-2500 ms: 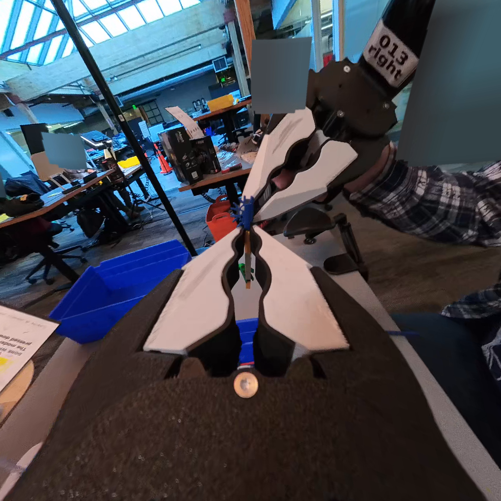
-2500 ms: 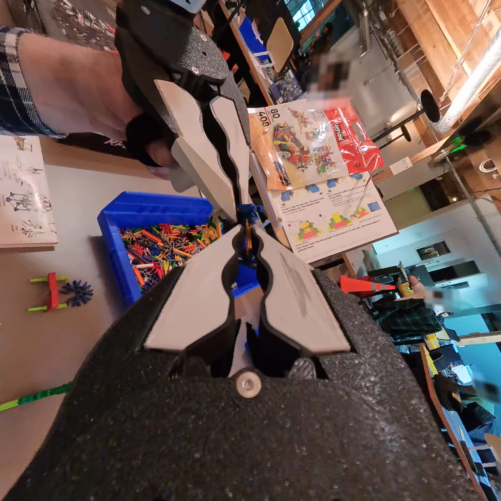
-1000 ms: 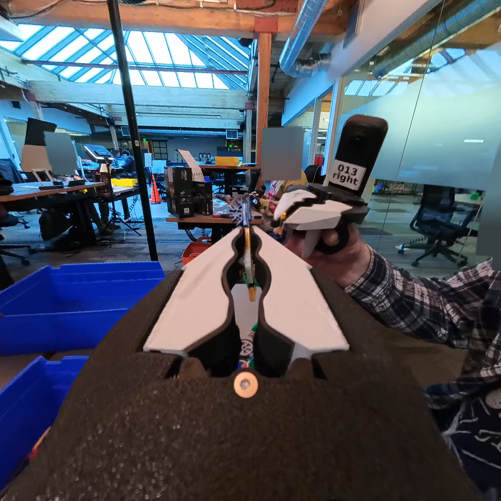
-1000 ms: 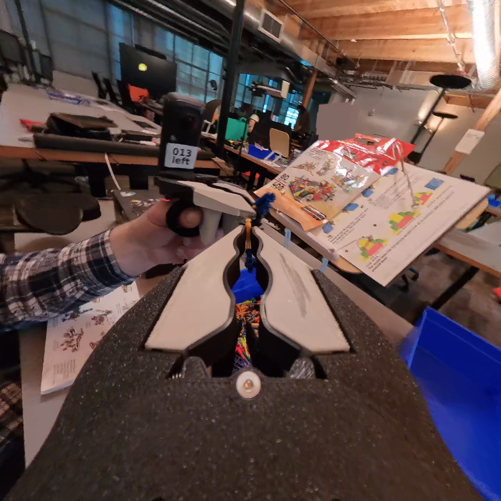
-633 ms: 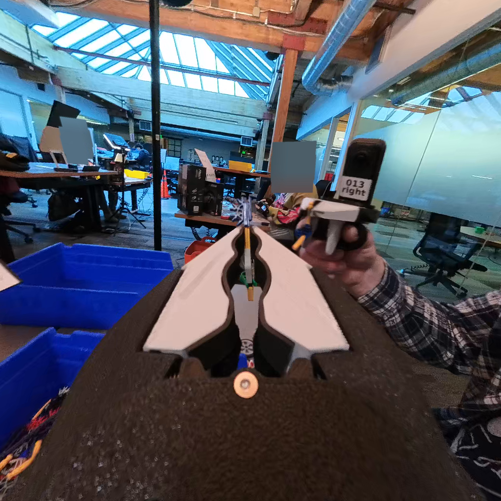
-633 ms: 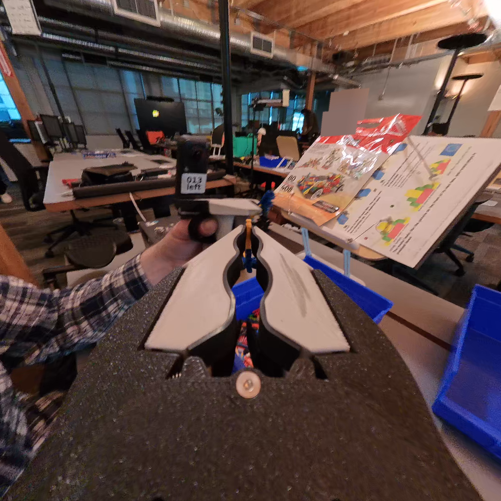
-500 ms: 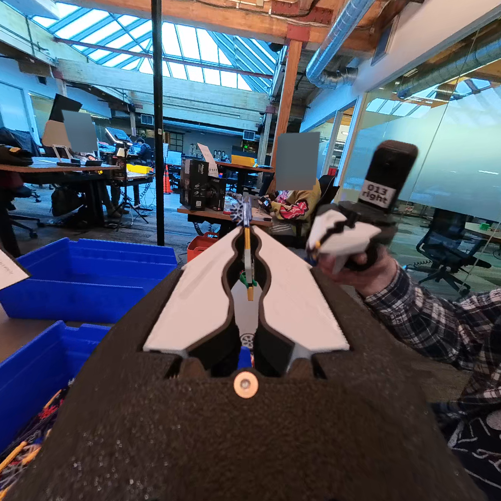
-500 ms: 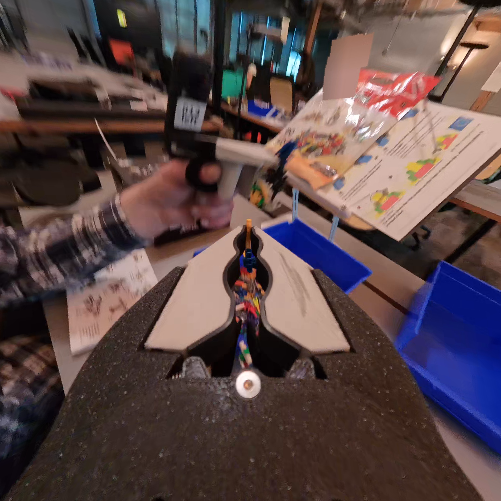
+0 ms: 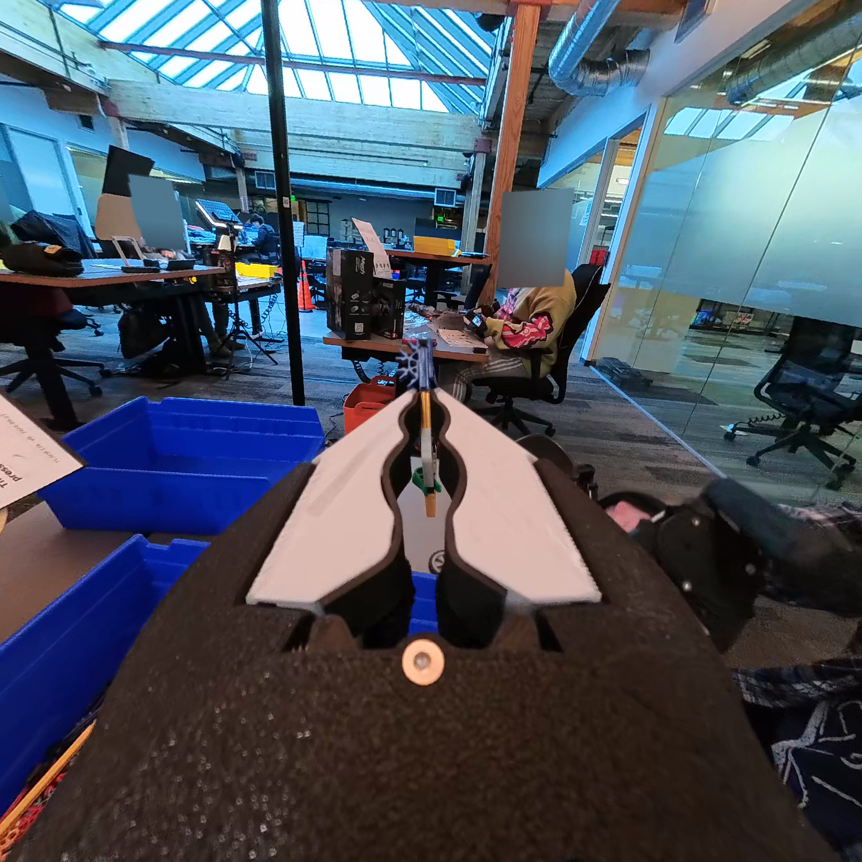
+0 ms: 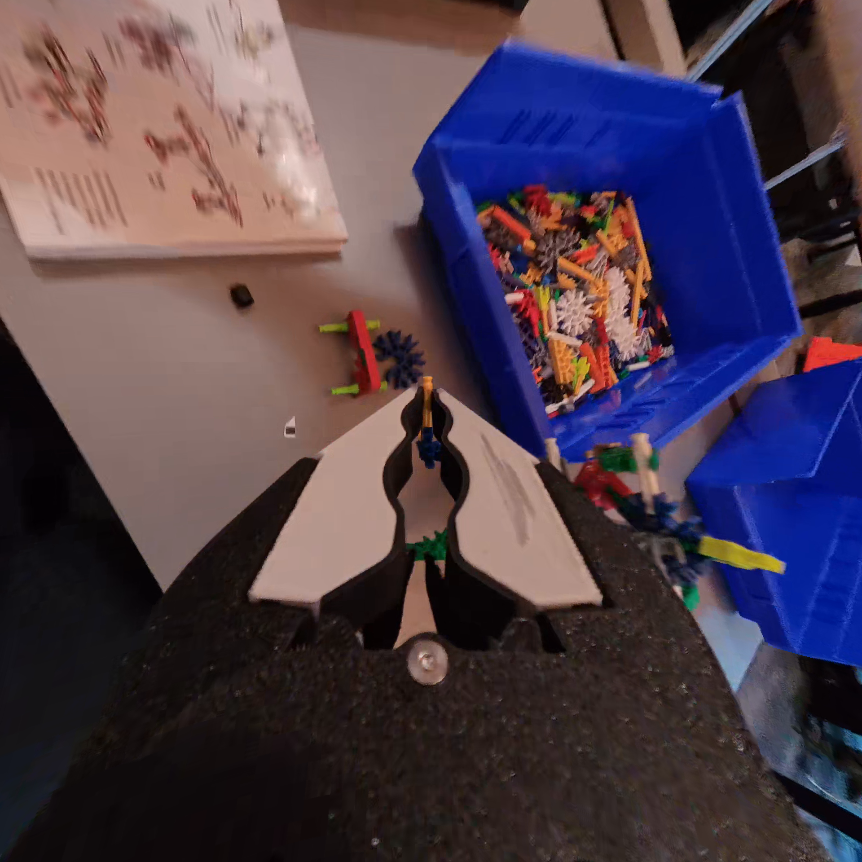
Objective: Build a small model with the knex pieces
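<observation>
Two hand-held grippers appear, each seen from its own wrist camera, above a grey worktop (image 10: pixel 154 373) in an open workshop.

Largest on the worktop are blue plastic bins. In the right wrist view, one bin (image 10: pixel 727 196) lies ahead and to the right, filled with a heap of multicoloured construction-toy rods and snowflake-shaped connectors (image 10: pixel 578 289). A second blue bin (image 10: pixel 793 490) sits at the right edge, just beside the first. An open instruction booklet (image 10: pixel 154 126), blurred, lies at the upper left. In the left wrist view, an empty-looking blue bin (image 9: pixel 186 462) stands ahead on the left.

Between booklet and filled bin rests a small assembly: a red piece with lime-green rods (image 10: pixel 359 354) touching a dark blue snowflake connector (image 10: pixel 396 357). Near the front of the filled bin lies a larger blurred assembly (image 10: pixel 648 503) of red, green, white, blue and yellow pieces.

The left gripper (image 9: pixel 425 396) is raised and points level across the room, its fingers clenched on a thin yellow rod (image 9: pixel 426 415) topped by a blue snowflake connector (image 9: pixel 417 361), with a green clip (image 9: pixel 424 480) lower down.

The right gripper (image 10: pixel 427 394) is angled down over the worktop, its fingers clenched on a short yellow rod (image 10: pixel 427 406) with a dark blue connector (image 10: pixel 428 450) behind the tips.
</observation>
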The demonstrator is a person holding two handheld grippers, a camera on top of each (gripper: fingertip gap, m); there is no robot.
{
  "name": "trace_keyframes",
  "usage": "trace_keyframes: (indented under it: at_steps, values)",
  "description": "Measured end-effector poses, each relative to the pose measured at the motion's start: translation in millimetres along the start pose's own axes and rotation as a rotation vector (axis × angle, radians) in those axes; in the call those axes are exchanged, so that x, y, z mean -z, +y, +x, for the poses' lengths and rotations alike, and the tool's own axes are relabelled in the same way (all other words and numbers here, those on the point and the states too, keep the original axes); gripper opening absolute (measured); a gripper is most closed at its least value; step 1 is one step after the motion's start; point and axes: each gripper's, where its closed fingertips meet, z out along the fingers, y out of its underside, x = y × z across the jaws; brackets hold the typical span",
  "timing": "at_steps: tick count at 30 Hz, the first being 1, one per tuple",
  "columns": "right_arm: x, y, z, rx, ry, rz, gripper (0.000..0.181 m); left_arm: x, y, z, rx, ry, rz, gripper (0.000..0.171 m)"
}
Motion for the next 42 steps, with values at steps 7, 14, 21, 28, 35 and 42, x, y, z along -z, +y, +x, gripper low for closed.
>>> trace_keyframes:
  at_steps: [7,14,21,28,35,42]
  values:
    - [-41,30,-27,0.104,0.027,-0.145,0.003,-2,4,0,0.013,0.005,-0.007,0.000]
    - [-46,37,-36,0.097,-0.009,-0.168,0.022,-4,7,-1,0.052,0.036,0.008,0.001]
    - [28,-45,32,-0.090,0.095,0.183,0.032,-5,-2,15,0.116,0.160,0.093,0.000]
    - [112,-104,146,-0.352,0.306,0.575,0.034,-12,-4,44,0.105,0.274,0.110,0.001]
    - [106,-116,153,-0.419,0.070,0.655,0.012,-13,-2,60,0.092,0.367,0.104,0.000]
    - [106,-118,144,-0.397,-0.066,0.687,0.002,-12,-2,69,0.071,0.413,0.109,0.007]
